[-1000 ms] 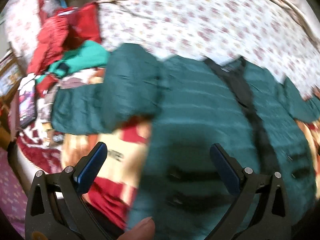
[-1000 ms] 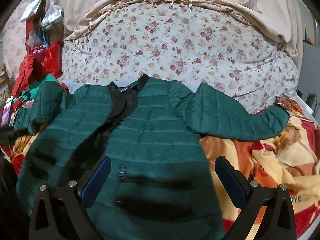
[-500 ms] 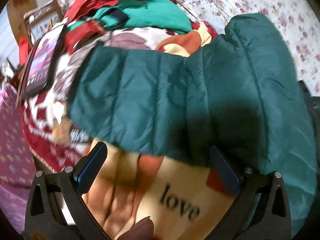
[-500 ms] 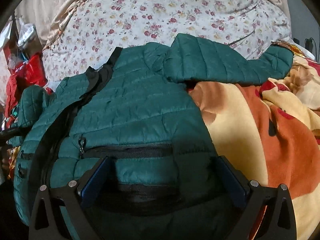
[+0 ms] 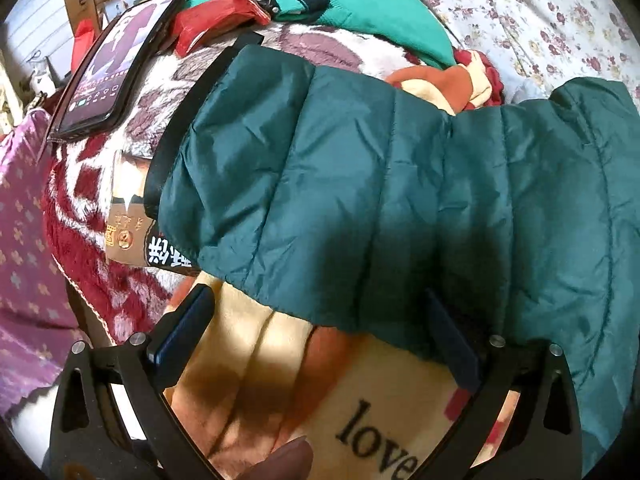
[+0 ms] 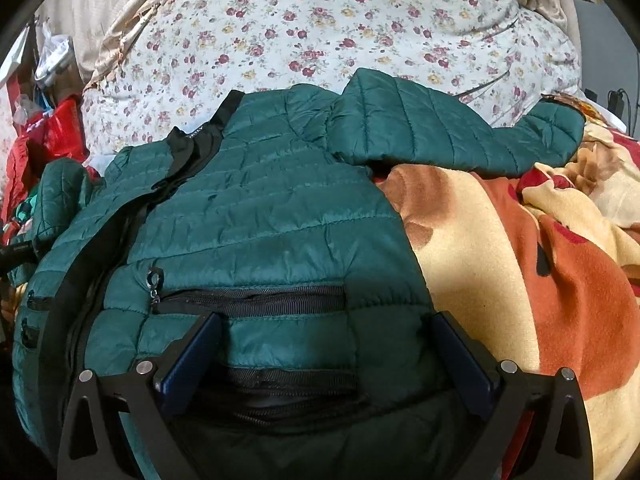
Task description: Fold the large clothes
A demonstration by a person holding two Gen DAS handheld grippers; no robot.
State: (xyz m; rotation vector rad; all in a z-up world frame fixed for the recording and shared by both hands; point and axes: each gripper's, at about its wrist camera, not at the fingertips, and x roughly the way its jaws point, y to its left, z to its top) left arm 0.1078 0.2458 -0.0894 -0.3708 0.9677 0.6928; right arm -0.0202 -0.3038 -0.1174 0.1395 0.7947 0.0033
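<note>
The green quilted jacket [image 6: 256, 216] is lying face up on a cream and orange blanket [image 6: 520, 272], its black zip band running up ahead of the right gripper [image 6: 324, 364]. That gripper's fingers are standing spread wide, the jacket's hem and two pocket zips lying between them. The left gripper [image 5: 316, 336] is likewise gaping, one creased sleeve [image 5: 320, 184] lying just ahead of its fingertips, a phone [image 5: 116, 68] beyond to the left.

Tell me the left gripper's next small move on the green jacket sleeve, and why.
Probably ease the left gripper forward and close on the lower edge of the dark green quilted jacket's sleeve. Its jaws are open, the sleeve edge lies between them ungripped, and the sleeve sprawls outward over the cream "love" blanket.
</note>
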